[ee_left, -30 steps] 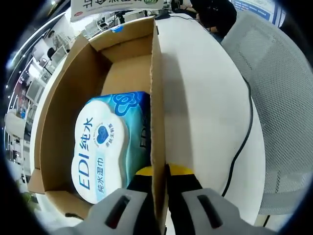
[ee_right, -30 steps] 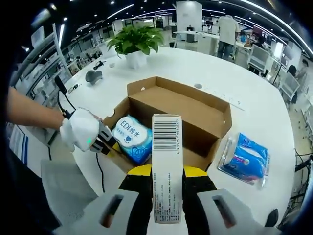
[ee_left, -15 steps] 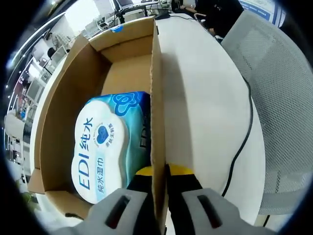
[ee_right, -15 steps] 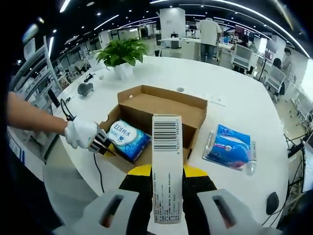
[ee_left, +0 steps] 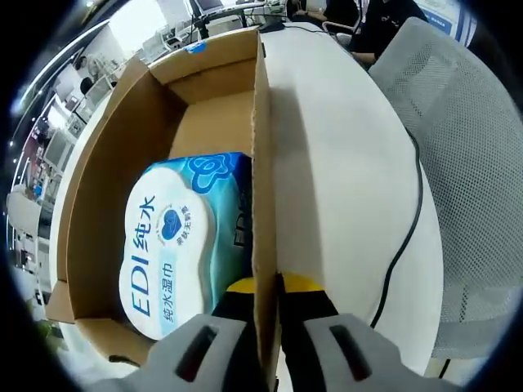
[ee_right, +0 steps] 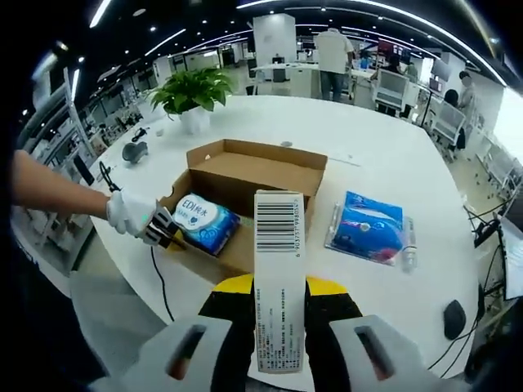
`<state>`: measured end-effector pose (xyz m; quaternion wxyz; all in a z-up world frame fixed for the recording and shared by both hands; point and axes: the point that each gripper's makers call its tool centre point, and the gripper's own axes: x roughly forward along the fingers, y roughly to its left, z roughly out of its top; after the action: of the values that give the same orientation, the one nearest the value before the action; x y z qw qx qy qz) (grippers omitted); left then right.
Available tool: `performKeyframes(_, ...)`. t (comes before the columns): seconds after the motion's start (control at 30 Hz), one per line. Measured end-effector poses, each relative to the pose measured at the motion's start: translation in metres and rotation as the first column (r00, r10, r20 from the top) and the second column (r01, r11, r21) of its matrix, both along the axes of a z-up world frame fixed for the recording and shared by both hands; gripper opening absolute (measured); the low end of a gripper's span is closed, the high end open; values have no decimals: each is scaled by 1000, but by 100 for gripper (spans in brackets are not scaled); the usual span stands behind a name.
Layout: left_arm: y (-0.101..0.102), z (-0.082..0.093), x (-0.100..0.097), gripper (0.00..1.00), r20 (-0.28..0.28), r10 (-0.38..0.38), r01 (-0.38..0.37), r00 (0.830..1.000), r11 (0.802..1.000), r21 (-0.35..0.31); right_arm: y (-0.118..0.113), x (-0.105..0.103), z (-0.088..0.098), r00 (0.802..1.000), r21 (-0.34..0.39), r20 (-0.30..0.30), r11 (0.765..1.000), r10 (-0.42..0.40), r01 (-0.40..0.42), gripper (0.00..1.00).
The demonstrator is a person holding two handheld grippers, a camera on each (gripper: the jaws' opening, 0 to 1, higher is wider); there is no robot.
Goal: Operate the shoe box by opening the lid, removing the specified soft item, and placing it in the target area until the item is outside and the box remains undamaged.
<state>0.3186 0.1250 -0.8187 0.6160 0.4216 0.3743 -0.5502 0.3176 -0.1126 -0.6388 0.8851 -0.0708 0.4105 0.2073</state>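
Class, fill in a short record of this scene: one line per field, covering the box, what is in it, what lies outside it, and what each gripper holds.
Box: open cardboard shoe box on white table
Inside: blue wet-wipes pack
Outside: blue packet on the table beside the box
Left gripper: shut on the box wall
Right gripper: shut on a barcoded carton

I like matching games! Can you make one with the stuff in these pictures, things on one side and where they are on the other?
Things:
1. EDI wipes pack
2. blue packet
3. barcode box
4. potted plant

Places:
A. on the white table beside the shoe box
B. held between the right gripper jaws
C. on the table beyond the shoe box
D. inside the shoe box

Pairs: 1-D, 2-A, 3-B, 4-C
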Motion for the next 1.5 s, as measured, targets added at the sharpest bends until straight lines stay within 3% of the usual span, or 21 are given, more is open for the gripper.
performKeyframes(0.27,0,-1,0,2,2,1,-1,1000,1000,2,-21,-4,1,999,-16,35,999,-36,36,18)
performKeyframes(0.53,1,-1,0,2,2,0,0,1000,1000,1,-47,-7,-2,994,-26,33,995,-100,101,18)
performKeyframes(0.9,1,-2,-2,2,-1,6,-6,1000,1000,2,-88,-10,-1,981,-59,36,979,-192,194,18)
performKeyframes(1.17,1,-1,-1,2,-1,7,-7,1000,1000,2,-102,-18,-1,969,-74,43,966,-244,246,18)
performKeyframes(1.3,1,0,-2,2,-1,6,-6,1000,1000,2,-110,-22,2,959,-79,69,957,-274,279,18)
performKeyframes(1.4,1,0,-1,2,-1,6,-6,1000,1000,2,-122,-18,13,922,-30,138,929,-361,368,18)
performKeyframes(1.5,1,-1,-1,2,-1,6,-6,1000,1000,2,-118,-12,21,926,25,197,946,-322,323,18)
